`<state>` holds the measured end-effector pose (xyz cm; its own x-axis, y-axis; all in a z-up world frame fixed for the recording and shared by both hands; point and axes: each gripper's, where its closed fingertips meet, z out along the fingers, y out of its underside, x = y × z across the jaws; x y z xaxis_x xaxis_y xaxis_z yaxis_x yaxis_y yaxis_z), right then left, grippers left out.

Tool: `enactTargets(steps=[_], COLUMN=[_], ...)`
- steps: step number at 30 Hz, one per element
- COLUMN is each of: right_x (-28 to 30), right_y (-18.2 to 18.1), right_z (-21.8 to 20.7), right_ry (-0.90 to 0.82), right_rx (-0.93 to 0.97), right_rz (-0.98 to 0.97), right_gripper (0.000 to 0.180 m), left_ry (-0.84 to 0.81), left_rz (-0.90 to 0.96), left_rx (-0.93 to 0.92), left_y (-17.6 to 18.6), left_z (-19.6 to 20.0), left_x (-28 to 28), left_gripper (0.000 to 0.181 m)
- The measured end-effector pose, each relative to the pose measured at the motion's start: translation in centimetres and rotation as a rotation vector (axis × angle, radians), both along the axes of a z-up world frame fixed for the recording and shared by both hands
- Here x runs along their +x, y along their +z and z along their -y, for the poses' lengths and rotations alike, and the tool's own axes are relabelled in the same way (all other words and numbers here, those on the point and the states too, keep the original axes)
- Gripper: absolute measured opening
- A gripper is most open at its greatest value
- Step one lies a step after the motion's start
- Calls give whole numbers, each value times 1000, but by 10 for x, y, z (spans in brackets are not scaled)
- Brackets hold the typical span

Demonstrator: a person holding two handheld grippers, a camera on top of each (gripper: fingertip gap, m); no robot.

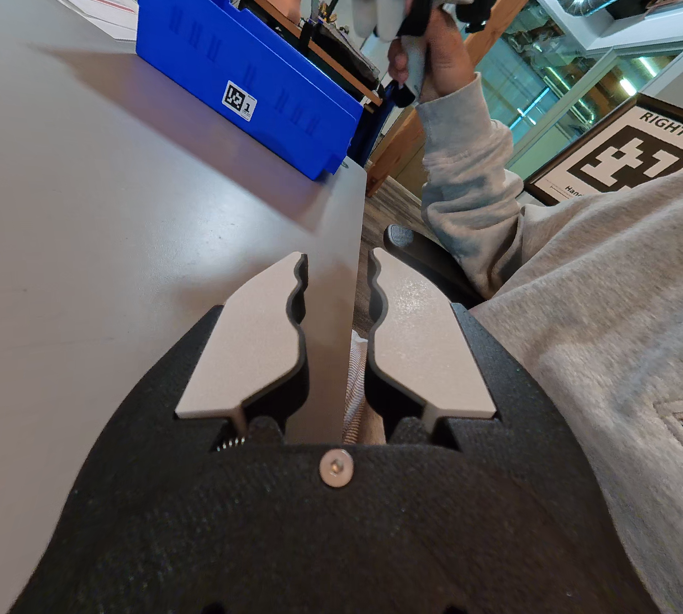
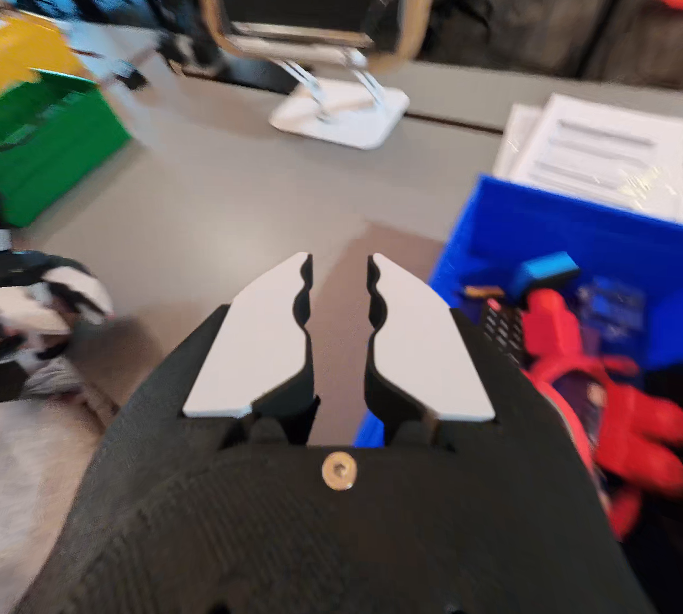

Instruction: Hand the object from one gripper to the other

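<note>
My left gripper [image 1: 337, 256] is open and empty, low over the near edge of the grey table [image 1: 111, 227]. My right gripper [image 2: 339, 256] is open and empty, held above the table beside the blue bin [image 2: 554, 227]. The bin holds a red object [image 2: 628, 422], a small blue block [image 2: 547, 269] and a dark gridded item [image 2: 502, 326]; the view is blurred. In the left wrist view the right gripper [image 1: 375, 33] is raised in a hand [image 1: 439, 53] above the blue bin [image 1: 221, 71]. No object is in either gripper.
A green bin [image 2: 55, 153] and a yellow bin [image 2: 33, 49] stand at the left. A screen on a white stand [image 2: 343, 112] is at the back, with papers [image 2: 598, 153] behind the blue bin. A blurred black-and-white thing [image 2: 48, 300] sits at the left edge. A grey sleeve [image 1: 469, 171] shows. Left tips to right tips: about 30 cm.
</note>
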<state>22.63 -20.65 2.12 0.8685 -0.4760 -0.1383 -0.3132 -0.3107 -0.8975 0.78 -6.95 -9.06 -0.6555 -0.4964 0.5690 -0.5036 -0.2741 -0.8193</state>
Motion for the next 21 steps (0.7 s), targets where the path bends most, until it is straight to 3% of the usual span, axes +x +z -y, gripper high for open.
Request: enactTargets(steps=[4, 9, 14, 21], right_x=[-60, -128, -164, -177], right_y=[27, -14, -77, -100], right_z=[-58, -126, -157, -164], right_ry=[246, 484, 607, 664], right_rx=[205, 370, 254, 197], right_rz=[90, -23, -84, -116], right_gripper=[26, 22, 23, 23], left_ry=[6, 43, 92, 145], left_rz=[6, 32, 42, 54], left_rx=[1, 15, -9, -21], left_y=[1, 3, 8, 13], left_z=[-1, -10, -22, -35], left_x=[0, 3, 8, 14], left_gripper=[31, 29, 28, 28])
